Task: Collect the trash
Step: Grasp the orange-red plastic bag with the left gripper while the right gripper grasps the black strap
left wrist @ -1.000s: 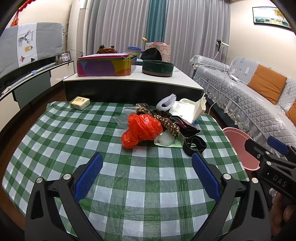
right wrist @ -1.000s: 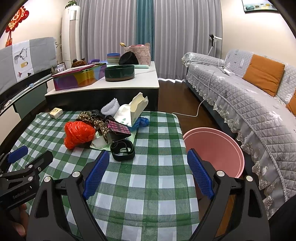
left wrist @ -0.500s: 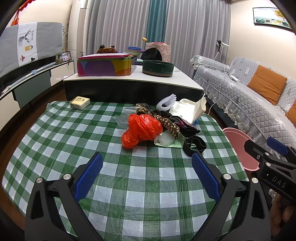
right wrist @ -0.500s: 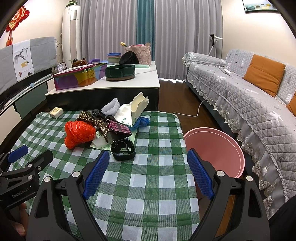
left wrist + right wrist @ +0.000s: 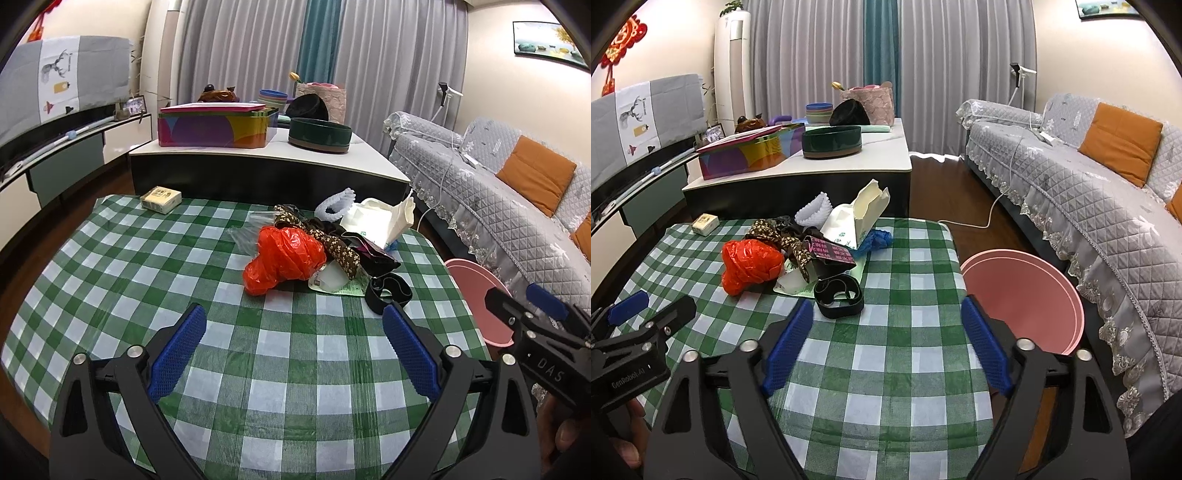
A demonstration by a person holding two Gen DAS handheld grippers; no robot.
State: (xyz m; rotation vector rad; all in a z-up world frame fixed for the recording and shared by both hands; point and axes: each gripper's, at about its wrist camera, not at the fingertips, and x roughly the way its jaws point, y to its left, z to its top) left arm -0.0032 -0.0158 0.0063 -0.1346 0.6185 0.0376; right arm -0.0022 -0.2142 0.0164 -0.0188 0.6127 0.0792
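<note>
A heap of trash lies on the far half of the green checked table (image 5: 280, 354): a crumpled orange plastic bag (image 5: 286, 258) (image 5: 751, 264), a brown patterned wrapper (image 5: 332, 245), a black band (image 5: 388, 291) (image 5: 838, 291), a white paper bag (image 5: 376, 221) (image 5: 860, 218), a white ruffled cup (image 5: 814, 212) and a blue scrap (image 5: 877, 240). My left gripper (image 5: 293, 325) hovers open above the near cloth, short of the heap. My right gripper (image 5: 886, 315) is open with nothing between its fingers, and its jaws are closing. A pink bin (image 5: 1023, 295) (image 5: 476, 291) stands on the floor right of the table.
A small yellowish box (image 5: 161, 199) sits at the table's far left corner. Behind it a low white-topped cabinet (image 5: 280, 155) carries a colourful tin (image 5: 216, 125) and a dark green bowl (image 5: 319, 134). A grey sofa (image 5: 1089, 192) with orange cushions runs along the right.
The right gripper's blue pads have come noticeably closer together. Neither hand has moved, and the trash lies as before.
</note>
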